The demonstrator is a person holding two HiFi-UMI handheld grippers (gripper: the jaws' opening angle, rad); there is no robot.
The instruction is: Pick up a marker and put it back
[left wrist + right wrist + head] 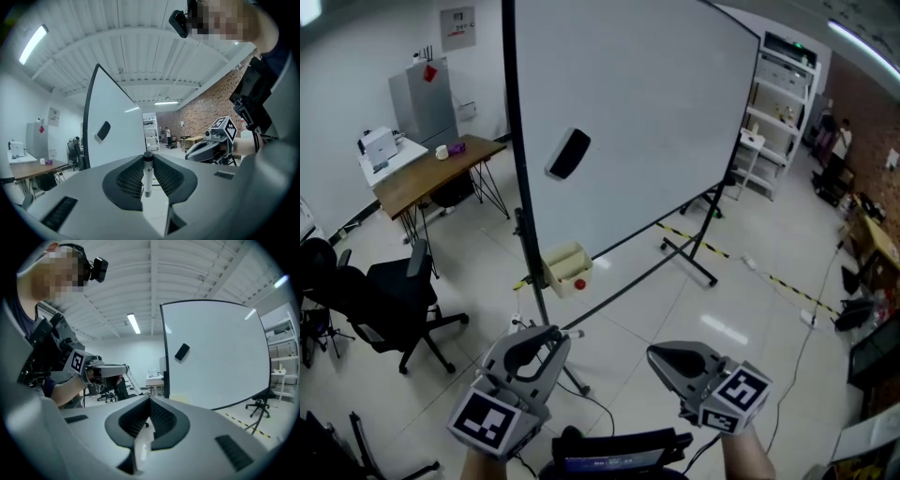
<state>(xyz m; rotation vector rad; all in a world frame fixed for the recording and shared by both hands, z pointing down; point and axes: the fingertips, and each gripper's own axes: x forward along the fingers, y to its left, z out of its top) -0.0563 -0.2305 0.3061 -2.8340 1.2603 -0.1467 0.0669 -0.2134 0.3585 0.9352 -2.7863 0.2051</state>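
Note:
A white marker [148,174] with a dark cap stands upright between the jaws of my left gripper [148,158], which is shut on it. In the head view the left gripper [546,337] is at the bottom, pointing towards the whiteboard [647,112] on its wheeled stand; the marker itself cannot be made out there. A cream tray [566,268] with something red in it hangs at the board's lower left edge. My right gripper [656,354] is beside the left, with its tips together and nothing between them [150,401]. A black eraser [568,153] sticks to the board.
The stand's legs [698,258] spread over the floor ahead. A black office chair [389,291] and a wooden table [431,173] are to the left, shelving [778,103] at the back right. Yellow-black tape [787,281] and a cable [581,394] lie on the floor.

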